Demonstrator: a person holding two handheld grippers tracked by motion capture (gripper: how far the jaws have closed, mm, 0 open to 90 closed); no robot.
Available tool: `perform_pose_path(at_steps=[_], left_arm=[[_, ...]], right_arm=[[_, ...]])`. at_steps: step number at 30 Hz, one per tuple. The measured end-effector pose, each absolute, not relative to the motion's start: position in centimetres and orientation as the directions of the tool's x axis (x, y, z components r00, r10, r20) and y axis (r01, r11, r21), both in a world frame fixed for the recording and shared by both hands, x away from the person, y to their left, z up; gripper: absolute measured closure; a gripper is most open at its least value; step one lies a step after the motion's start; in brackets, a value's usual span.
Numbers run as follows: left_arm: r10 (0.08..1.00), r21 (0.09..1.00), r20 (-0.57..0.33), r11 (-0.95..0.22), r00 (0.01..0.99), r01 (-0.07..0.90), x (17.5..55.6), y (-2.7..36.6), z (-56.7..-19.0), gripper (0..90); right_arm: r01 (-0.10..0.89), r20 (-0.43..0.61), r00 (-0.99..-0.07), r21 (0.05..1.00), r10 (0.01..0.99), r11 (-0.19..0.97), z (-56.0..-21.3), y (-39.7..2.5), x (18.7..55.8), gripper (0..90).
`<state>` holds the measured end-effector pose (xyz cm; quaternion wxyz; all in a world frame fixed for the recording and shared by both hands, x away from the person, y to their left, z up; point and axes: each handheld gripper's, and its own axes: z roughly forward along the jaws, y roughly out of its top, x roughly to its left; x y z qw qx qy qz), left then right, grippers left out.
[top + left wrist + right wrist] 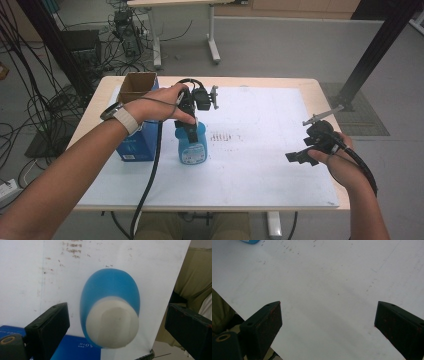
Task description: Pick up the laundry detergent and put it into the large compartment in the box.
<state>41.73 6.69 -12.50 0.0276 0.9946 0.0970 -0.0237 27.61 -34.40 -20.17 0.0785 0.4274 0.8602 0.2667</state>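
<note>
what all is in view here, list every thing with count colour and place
bottle: 1, blue with white cap, upright on the mat left of centre, directly under the left claw
carton: 1, blue, top flaps open, brown inside, on the mat left of the bottle
mat: 1, white, marked with small dark specks, covers most of the table
table: 1, light wood top, under the mat
second table: 1, white legs, on the floor behind
cables: many, black, floor at left
left claw: 1, black, jaws open above the bottle cap
right claw: 1, black, jaws open over bare mat at right
</note>
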Motion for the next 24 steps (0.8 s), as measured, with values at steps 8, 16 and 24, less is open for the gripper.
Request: perform_pose_path(at_steps=[8,16,24], left_arm=[[0.176,0.047,-0.043,-0.983,0.983,0.178,41.7,6.5,-13.9,6.4],[0.171,0.052,-0.031,-0.984,0.985,0.172,41.7,6.5,-14.8,7.1],[0.162,0.050,-0.018,-0.985,0.987,0.163,41.5,6.5,-15.6,9.5]], right_arm=[[0.698,0.098,-0.619,0.524,0.779,0.488,-20.4,-34.4,27.6,7.4],[0.697,0.097,-0.618,0.526,0.780,0.487,-20.5,-34.6,27.5,7.4],[0.698,0.098,-0.616,0.528,0.782,0.484,-20.6,-34.7,27.5,7.4]])
